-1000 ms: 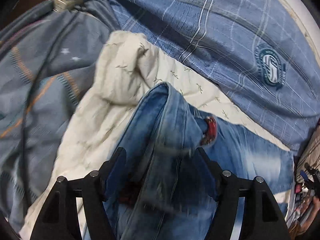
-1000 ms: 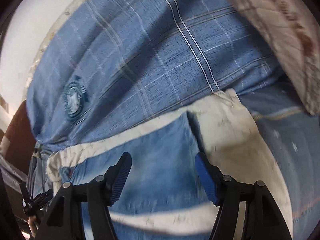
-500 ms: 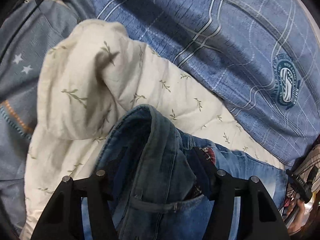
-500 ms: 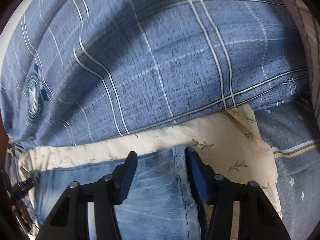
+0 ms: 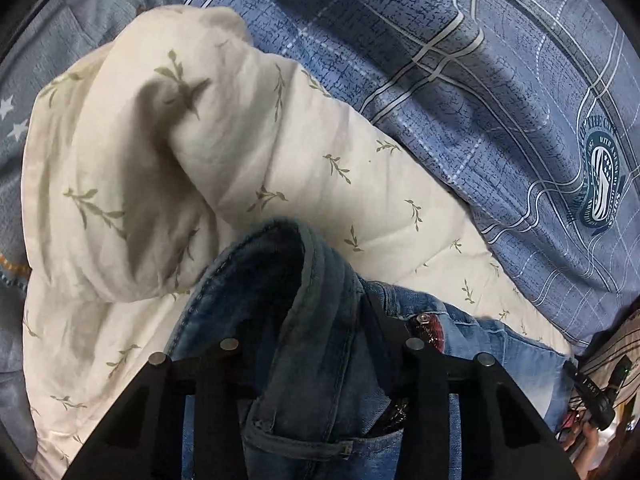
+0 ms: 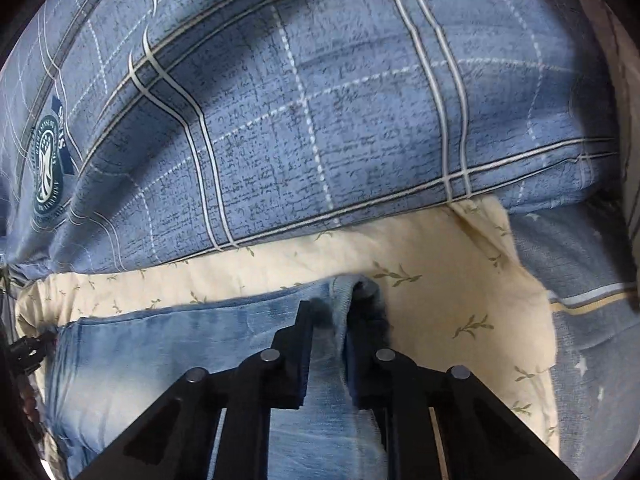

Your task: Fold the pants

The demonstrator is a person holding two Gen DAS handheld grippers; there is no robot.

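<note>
Clamping down on the pants [image 5: 320, 400] at two spots at once: faded blue denim, spread along a cream leaf-print quilt [image 5: 160, 160], waistband [image 5: 328, 280] bunched up at the left end, leg [image 6: 160, 360] running off to the right end.

Left gripper [image 5: 308, 332]: wide apart a second ago, just been closing, now pinched on that thick rolled waistband, a fat fold of denim standing up between the pads, belt loop [image 5: 300, 445] nearer in and a red patch [image 5: 434, 332] just to the right.

Right gripper [image 6: 338, 308]: same story, just been closing hard, now nipped tight on a thin ridge of fabric at the far right corner of the leg, cream quilt showing just beyond and to the right.

Closer to the cloth, too, than a second ago, with denim filling the near half of both views.

Looks like the grab done and the fold itself not yet begun: one long flat strip, nothing doubled over. Next, probably, lifting both pinches together and carrying one end over the other. Worth watching: bulky bite on the left, skinny bite on the right, so a slip more likely on the right.

Farther out, a blue plaid cover [image 5: 440, 80] with a round badge [image 5: 604, 188] along the far side of the quilt, star-print bedding [image 6: 592, 320] at the edges.
</note>
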